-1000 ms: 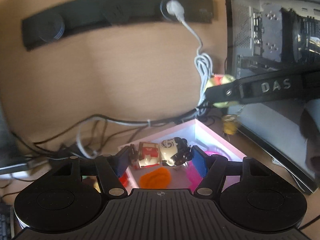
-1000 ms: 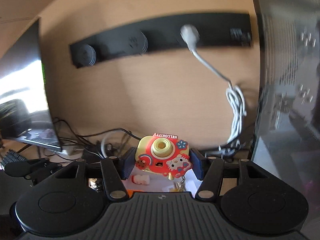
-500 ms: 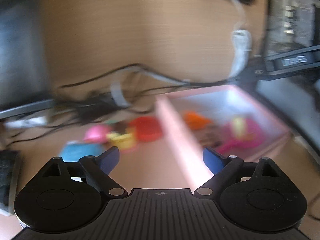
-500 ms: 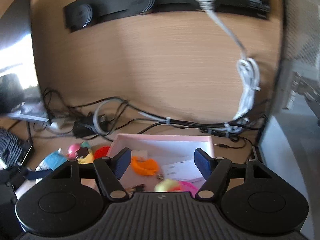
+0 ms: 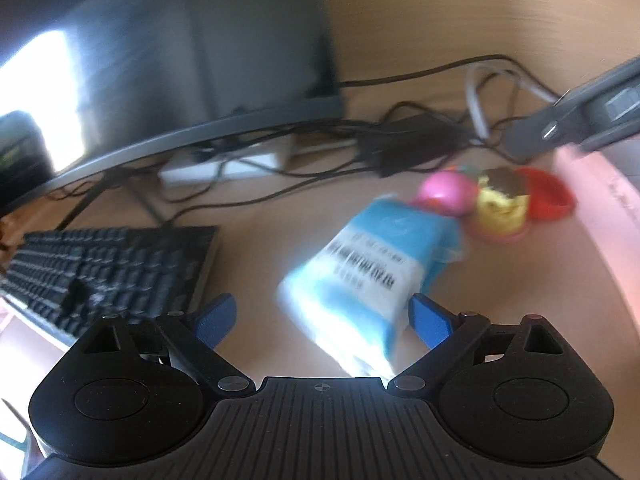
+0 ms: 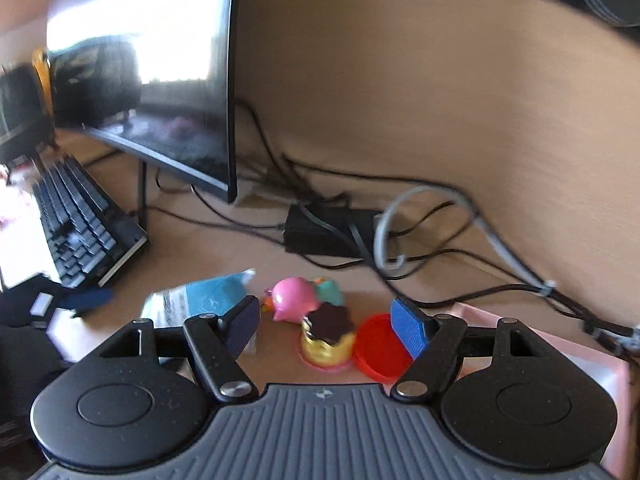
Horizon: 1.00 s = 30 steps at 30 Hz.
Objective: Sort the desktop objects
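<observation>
Left wrist view: left tool (image 5: 322, 320) spread apart over a blue-white packet (image 5: 362, 268); right tool (image 6: 324, 322) also apart, above a red lid (image 6: 378, 350) on the tabletop (image 6: 224, 248).

Wooden desk (image 5: 256, 240), tissue pack (image 5: 360, 280), toys (image 6: 296, 300), keyboard (image 5: 108, 268)

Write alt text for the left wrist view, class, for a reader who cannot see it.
The open left gripper hovers over a blue and white tissue packet on a wooden desk, nothing between its blue fingertips. Beyond the packet sit a pink toy, a yellow toy and a red ring; a black keyboard lies left, under a monitor.
</observation>
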Each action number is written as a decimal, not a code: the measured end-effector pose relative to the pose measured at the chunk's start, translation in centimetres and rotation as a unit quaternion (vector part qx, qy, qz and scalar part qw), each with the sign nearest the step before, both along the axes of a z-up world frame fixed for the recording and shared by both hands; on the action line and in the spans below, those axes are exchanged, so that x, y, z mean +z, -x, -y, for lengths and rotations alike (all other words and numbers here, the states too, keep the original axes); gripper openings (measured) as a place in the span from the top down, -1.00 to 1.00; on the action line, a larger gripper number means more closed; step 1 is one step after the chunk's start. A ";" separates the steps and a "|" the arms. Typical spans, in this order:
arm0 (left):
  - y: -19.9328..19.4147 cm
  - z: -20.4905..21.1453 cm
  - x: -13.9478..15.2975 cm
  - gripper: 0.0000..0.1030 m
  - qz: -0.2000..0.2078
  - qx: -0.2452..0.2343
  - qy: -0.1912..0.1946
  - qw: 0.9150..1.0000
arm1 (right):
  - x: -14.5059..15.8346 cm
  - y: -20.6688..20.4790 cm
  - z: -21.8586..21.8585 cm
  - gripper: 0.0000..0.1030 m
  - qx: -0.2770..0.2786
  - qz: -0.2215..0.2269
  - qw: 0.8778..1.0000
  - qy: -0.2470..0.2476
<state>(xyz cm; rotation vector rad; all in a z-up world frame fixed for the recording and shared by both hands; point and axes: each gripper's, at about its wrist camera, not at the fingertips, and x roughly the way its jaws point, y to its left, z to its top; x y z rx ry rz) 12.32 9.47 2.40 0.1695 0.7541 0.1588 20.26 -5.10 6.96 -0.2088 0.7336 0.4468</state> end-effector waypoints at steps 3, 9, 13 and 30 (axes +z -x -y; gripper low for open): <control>0.8 -1.7 0.3 -0.87 0.002 -0.018 0.032 0.999 | -2.5 -2.3 -1.9 -0.41 -0.021 -0.021 0.999 0.026; 1.6 -1.9 1.0 -0.89 0.021 -0.077 0.028 0.996 | -4.6 -2.3 -2.2 0.27 -0.031 -0.053 0.997 0.041; 0.4 -2.2 1.8 -0.90 0.028 -0.062 0.043 0.997 | -4.0 1.5 -1.7 0.28 0.011 -0.051 0.998 0.030; 4.4 -0.4 1.7 -0.93 0.006 -0.066 0.128 0.990 | -1.0 0.1 0.7 0.21 -0.038 -0.039 0.998 0.036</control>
